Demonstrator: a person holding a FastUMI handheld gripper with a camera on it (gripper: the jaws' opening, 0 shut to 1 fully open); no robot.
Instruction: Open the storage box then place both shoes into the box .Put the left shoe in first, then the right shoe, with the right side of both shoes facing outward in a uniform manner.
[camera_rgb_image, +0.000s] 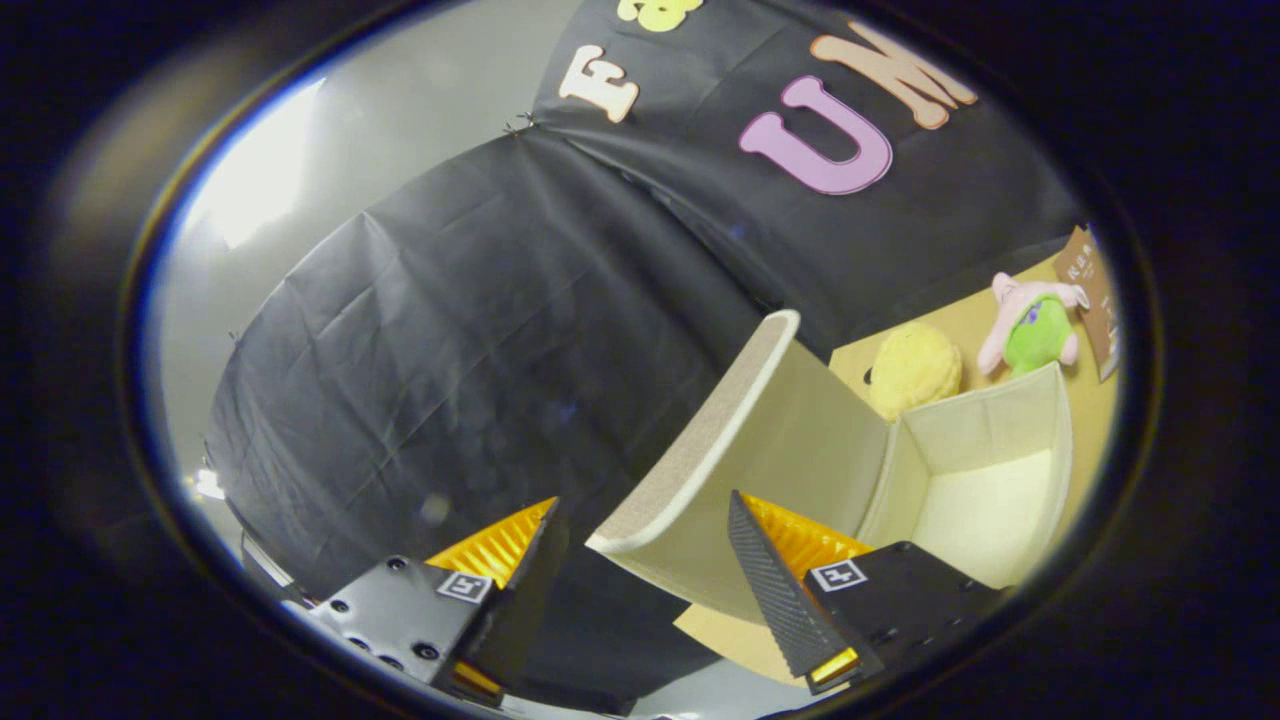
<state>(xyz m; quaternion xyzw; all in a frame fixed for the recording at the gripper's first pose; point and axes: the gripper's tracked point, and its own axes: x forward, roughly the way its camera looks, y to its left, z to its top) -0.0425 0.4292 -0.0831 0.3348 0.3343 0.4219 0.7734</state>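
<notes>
From the gripper view, the storage box (985, 480) is cream cloth, open and empty, lying at about 2 o'clock ahead of the gripper (640, 570). Its lid (740, 450) stands up, with its lower corner between the fingers, which are spread wide and hold nothing. A yellow plush toy (912, 368) and a pink and green plush toy (1035, 325) sit beyond the box on the table (975, 320).

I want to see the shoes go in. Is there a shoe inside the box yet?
No, the storage box is open with its lid up, and the part of its inside that shows is bare.
</notes>
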